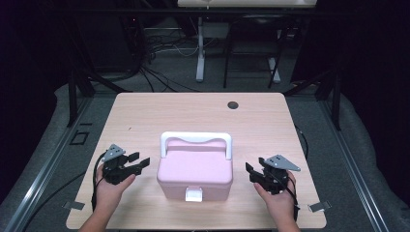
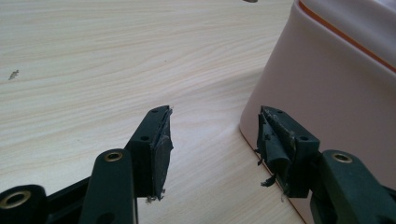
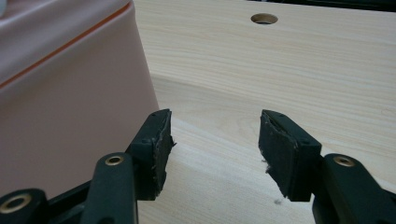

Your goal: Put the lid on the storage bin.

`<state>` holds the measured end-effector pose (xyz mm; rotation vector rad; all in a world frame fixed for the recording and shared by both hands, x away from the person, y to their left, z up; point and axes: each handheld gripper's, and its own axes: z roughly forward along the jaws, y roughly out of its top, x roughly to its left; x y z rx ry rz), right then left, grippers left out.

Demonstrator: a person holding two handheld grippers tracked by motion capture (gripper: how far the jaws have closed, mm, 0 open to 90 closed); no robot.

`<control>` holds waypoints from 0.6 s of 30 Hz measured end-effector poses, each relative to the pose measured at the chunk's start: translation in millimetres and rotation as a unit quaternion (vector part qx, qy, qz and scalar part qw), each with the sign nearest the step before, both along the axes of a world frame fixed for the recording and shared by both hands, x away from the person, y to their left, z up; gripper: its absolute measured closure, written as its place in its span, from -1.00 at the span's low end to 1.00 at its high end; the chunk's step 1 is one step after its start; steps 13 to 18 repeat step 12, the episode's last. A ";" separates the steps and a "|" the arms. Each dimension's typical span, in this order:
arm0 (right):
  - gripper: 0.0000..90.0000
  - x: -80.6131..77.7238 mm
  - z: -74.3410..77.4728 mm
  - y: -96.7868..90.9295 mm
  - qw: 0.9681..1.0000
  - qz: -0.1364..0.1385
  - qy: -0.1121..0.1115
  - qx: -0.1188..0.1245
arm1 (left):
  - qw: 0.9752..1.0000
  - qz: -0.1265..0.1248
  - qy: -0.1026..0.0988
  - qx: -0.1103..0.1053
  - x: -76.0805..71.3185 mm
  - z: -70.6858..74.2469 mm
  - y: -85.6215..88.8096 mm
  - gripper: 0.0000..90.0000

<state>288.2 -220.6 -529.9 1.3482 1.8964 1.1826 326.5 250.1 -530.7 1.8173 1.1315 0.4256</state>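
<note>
Pink box (image 1: 195, 169) sits on the desk (image 1: 145, 116) right between the two claws, latch facing the person. Left claw (image 1: 141, 160) spread wide, nothing in it, the box wall just off its inner pad. Right claw (image 1: 251, 171) gaping and empty too, box just beside its inner jaw. That shell looks like smooth hard plastic: stiff, likely light, probably slick on the rounded walls. Best bets for a hold: the white handle (image 1: 196, 139) lying along the lid's far edge, or the white latch (image 1: 194, 195).
</note>
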 end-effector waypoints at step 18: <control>-0.02 3.2 -7.9 -3.3 1.000 -0.005 0.012 0.002 | 1.000 -0.002 0.008 0.001 2.3 -5.6 -1.5 0.02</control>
